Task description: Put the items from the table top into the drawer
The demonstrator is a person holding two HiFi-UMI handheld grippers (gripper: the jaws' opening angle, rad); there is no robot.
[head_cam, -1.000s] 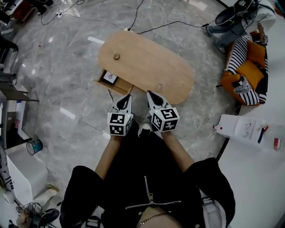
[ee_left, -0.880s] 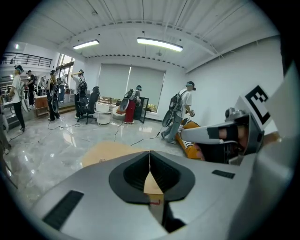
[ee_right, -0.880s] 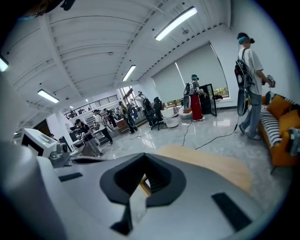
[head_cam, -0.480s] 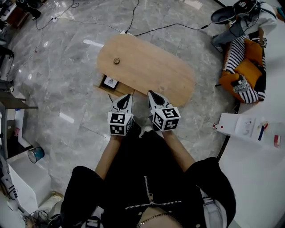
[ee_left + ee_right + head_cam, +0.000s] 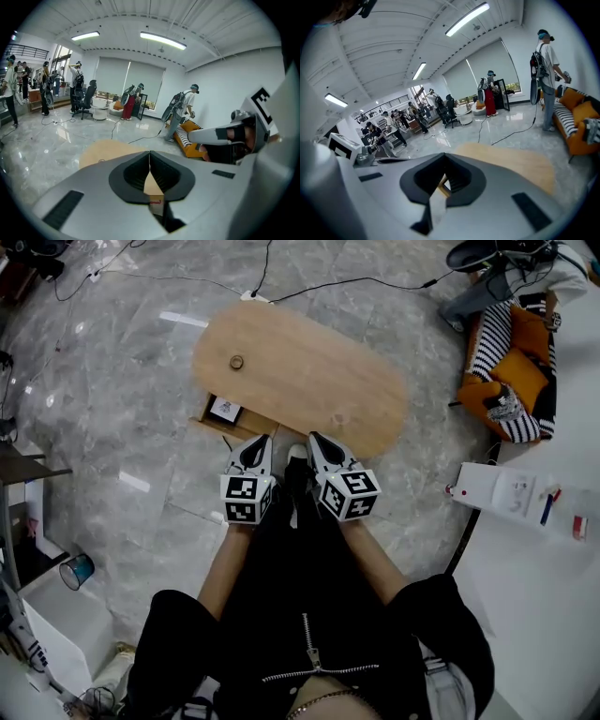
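Far left, open wooden drawer under the oval light-wood table, holding a small white card. Just beyond, lying on the table top, small round brownish object. Nearer, grey left gripper, jaws pressed together, empty. Just beside it, grey right gripper, likewise closed on nothing.

Pale wood table, grey marbled floor, orange sofa, black-and-white striped throw

**No text that can be read**

No word, number or brand is legible. The left cube and the right cube show only black-and-white square patterns. The print on the card in the drawer is too small to read.
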